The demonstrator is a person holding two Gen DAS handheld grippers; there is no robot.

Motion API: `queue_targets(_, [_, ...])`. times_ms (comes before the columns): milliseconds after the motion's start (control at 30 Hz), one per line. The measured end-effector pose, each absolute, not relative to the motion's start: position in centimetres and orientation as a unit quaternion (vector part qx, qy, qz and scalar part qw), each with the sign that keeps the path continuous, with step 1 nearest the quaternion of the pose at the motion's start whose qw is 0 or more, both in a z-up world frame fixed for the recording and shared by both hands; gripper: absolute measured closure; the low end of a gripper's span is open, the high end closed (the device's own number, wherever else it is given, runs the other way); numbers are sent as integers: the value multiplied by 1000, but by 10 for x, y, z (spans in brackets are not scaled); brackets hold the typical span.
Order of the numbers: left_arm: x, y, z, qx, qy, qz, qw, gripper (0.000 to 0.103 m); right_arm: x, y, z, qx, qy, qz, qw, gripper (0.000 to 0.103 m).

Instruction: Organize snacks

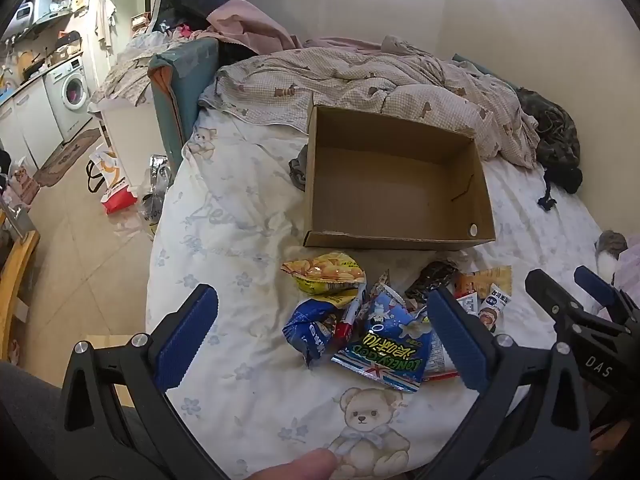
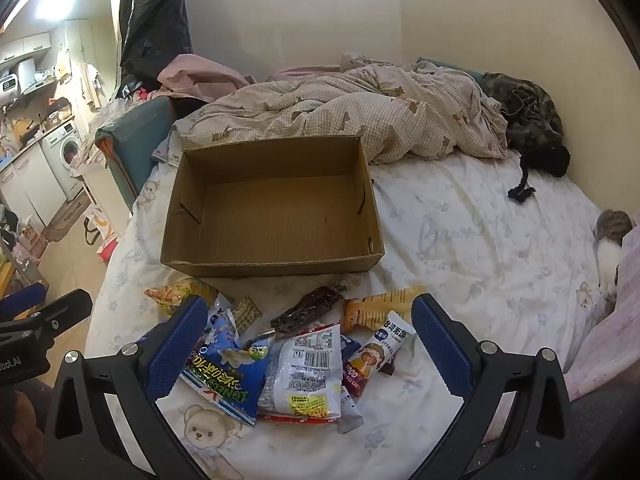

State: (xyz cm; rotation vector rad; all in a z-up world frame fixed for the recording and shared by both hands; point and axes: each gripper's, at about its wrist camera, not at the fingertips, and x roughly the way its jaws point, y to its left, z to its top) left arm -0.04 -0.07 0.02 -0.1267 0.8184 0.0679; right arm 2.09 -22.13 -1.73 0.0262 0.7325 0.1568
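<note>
Crinkled foil snack packets (image 2: 280,356), blue, white and yellow, lie heaped on the bedsheet (image 2: 480,248) at six o'clock from the brown cardboard box (image 2: 272,208); left gripper (image 1: 320,340) and right gripper (image 2: 308,344) hover above, jaws spread, holding nothing.

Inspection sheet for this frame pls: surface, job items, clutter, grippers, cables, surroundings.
Surface: bed sheet with bear print, rumpled, soft.
Job's things: cardboard box open and empty; snack packets in a loose overlapping pile in front of it, among them a blue chip bag, a white barcode packet, a dark bar, a yellow bag.
Clutter: checked duvet bunched behind the box; dark garment near the wall.
Grippers: left gripper open above the pile; right gripper open above the pile; neither holds anything.
Cables: nothing seen.
Surroundings: washing machine and bags on the floor at left.
</note>
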Motion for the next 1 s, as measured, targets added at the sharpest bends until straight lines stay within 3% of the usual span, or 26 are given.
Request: queue_targets(1000, [-1,4,5,-65,395,36,916,0,19,-220,-15,12,352,77,933,0])
